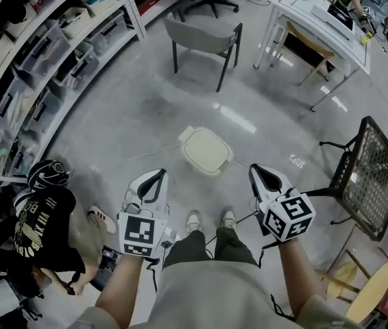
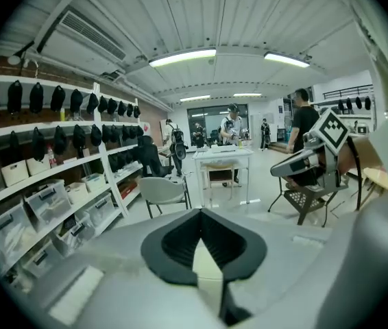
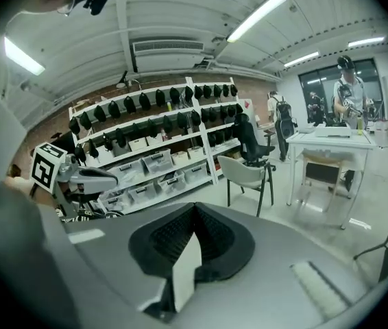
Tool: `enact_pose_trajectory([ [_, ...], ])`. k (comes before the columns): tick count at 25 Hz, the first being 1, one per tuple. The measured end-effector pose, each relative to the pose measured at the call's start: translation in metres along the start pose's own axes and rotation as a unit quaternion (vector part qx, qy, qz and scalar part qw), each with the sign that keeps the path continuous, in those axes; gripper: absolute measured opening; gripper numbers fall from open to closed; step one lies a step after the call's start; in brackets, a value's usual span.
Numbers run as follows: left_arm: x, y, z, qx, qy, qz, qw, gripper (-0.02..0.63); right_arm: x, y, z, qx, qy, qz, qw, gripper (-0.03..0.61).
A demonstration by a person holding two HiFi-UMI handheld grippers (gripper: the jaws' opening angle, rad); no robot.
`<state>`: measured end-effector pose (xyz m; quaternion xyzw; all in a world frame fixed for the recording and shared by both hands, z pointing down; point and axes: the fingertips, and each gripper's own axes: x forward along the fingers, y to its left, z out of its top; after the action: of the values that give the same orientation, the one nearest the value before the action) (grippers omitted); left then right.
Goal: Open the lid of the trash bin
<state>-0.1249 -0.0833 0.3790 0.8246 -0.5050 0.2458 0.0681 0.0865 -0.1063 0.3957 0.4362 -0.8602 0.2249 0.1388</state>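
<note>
Left gripper (image 1: 157,177) and right gripper (image 1: 257,171), jaws closed and empty, hover above the floor (image 1: 146,108) short of the trash bin (image 1: 206,151), staged for approach; lid shut.

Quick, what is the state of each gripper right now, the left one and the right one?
Left gripper: closed, holding nothing.
Right gripper: closed, holding nothing.

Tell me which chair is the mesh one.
The black chair at the right, beside the right gripper. The grey chair by the shelves has a solid shell.
</note>
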Motion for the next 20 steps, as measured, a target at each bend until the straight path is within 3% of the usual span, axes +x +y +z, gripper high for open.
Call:
enact_pose_trajectory([
  [11, 0.105, -0.016, -0.107, -0.049, 0.076, -0.016, 0.9958, 0.003, 0.129, -0.082, -0.133, 0.026, 0.107, 0.018, 0.994, 0.003],
  [20, 0.190, -0.027, -0.217, -0.077, 0.126, -0.043, 0.9881, 0.003, 0.222, -0.138, -0.277, 0.047, 0.197, 0.001, 0.979, 0.003],
])
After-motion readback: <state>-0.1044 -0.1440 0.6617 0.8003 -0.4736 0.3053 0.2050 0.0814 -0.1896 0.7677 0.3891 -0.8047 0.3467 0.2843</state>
